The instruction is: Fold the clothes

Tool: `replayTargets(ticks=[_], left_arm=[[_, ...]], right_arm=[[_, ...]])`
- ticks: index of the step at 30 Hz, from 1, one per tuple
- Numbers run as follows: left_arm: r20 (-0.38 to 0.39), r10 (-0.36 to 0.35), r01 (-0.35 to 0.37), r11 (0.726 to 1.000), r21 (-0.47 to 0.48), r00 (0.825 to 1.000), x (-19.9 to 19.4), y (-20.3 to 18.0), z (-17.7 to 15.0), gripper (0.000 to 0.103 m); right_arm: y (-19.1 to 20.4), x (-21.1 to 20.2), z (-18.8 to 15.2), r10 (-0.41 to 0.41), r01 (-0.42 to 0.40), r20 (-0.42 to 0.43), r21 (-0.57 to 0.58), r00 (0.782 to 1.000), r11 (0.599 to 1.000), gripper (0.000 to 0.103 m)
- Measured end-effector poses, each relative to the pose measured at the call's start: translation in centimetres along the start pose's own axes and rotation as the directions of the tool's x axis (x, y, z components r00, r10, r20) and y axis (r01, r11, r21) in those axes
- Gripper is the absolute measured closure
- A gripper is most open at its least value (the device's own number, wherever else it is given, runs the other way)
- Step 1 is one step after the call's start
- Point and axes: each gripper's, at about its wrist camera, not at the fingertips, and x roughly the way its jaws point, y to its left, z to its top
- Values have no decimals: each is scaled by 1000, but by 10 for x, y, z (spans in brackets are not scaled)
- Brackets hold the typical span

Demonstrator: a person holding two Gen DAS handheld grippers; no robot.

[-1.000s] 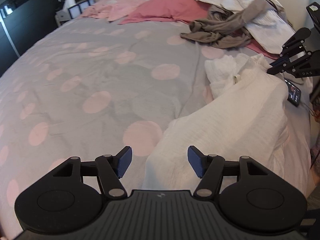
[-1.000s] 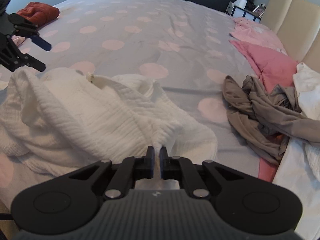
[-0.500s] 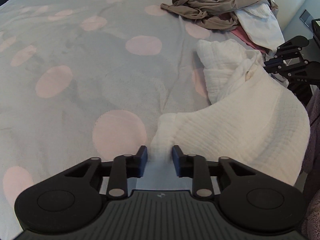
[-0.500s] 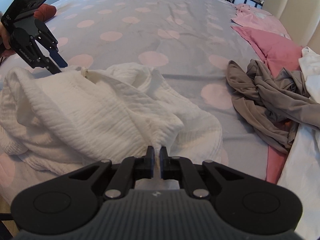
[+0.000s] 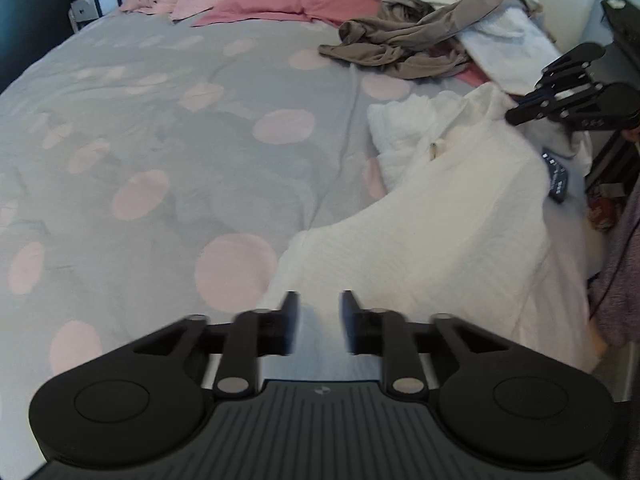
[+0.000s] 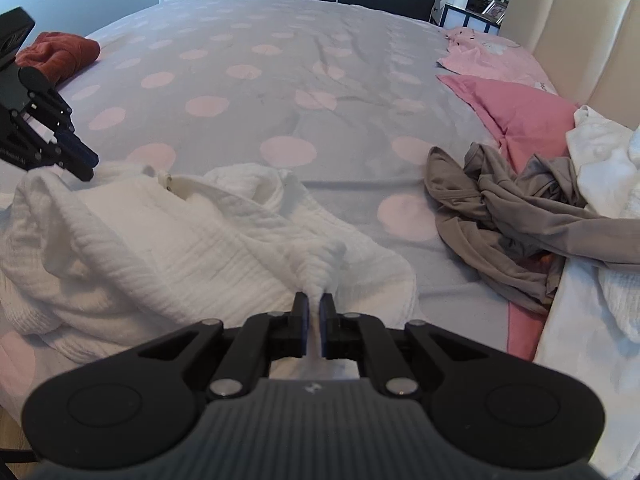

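white garment (image 6: pixel 168 236), grey pink-dotted bedspread (image 6: pixel 280 80)

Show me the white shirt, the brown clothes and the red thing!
white shirt (image 6: pixel 168 240), right wrist view, on its ribbed middle.
brown clothes (image 6: pixel 492 216), right wrist view, on the crumpled heap's middle.
red thing (image 6: pixel 60 54), right wrist view, on its top.

Grey pink-dotted bed (image 6: pixel 280 80), white garment (image 6: pixel 168 240), taupe clothes (image 6: pixel 500 208), pink pillows (image 5: pixel 288 0)

A white ribbed garment (image 6: pixel 168 240) lies rumpled near the bed's edge. Crumpled grey clothes (image 6: pixel 500 208) lie apart, beside white laundry (image 6: pixel 600 168).
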Motion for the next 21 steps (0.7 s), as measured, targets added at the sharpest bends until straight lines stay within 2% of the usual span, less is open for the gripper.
replayTargets(ticks=[1,4,8,10,13,17,21], left_arm=[[10,28,-28,1000,5,1000,1,-3,-1,53],[17,91,-91,996,5,996,7,-6,-1,53],[-20,102,-101,994,37,995,23,-5,0,54],[-43,84,-82,996,37,996,32,-3,-2,60],[-46,78,-76,996,43,996,38,-5,-4,83],[-24,109,-107,991,79,994,36,-15,-6,94],[3,132,-132,990,49,991,29,-15,-6,98]], right_arm=[[0,-1,0,-2,2,3,4,1000,1000,96],[-1,-4,0,-6,6,13,15,1000,1000,95],[-2,-6,-3,1,-1,17,17,1000,1000,95],[-3,-5,-5,6,-6,16,14,1000,1000,94],[-7,-3,-6,13,-13,9,16,1000,1000,94],[-9,-2,-8,15,-15,5,21,1000,1000,93],[-12,-2,-9,9,-10,9,42,1000,999,78]])
